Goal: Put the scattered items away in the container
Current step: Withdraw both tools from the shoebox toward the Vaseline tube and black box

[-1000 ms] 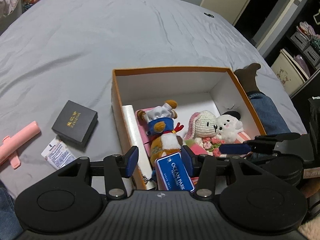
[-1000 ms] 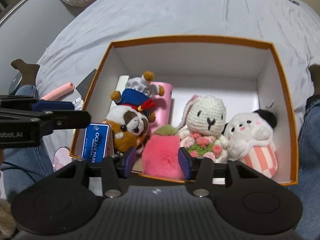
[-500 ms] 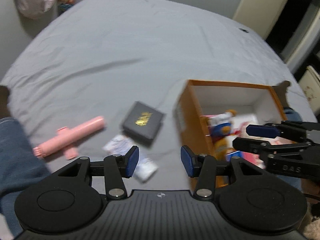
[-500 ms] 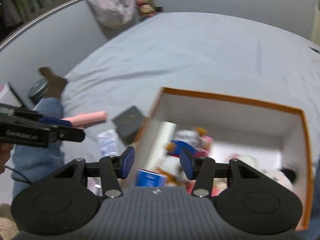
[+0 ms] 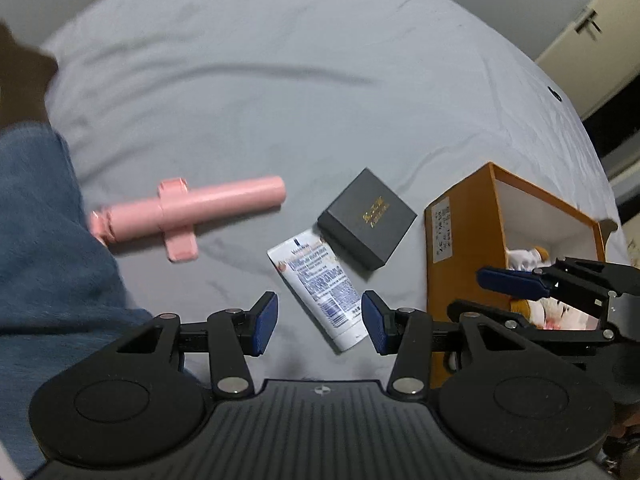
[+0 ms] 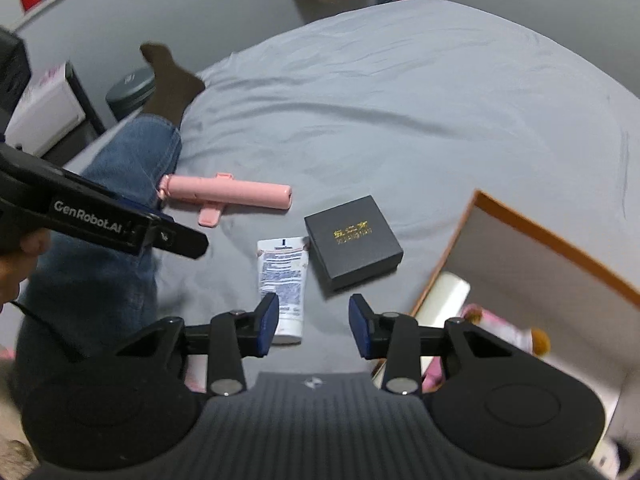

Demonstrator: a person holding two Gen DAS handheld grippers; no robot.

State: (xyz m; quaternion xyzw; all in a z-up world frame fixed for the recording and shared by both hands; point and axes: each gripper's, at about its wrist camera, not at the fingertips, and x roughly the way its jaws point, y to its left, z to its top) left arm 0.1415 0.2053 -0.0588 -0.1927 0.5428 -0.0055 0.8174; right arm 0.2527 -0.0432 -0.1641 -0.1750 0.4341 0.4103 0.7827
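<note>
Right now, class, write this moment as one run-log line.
left gripper: open, empty | right gripper: closing, empty | on bed outside orange box: white tube, black box, pink stick

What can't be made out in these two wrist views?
- Orange box contents: in the left wrist view the right gripper covers most; in the right wrist view the soft toys are blurred and cut off by that gripper's body.
- Black box: gold lettering too blurred to read in both views.
- White tube: print too small; its lower end sits behind a finger.
</note>
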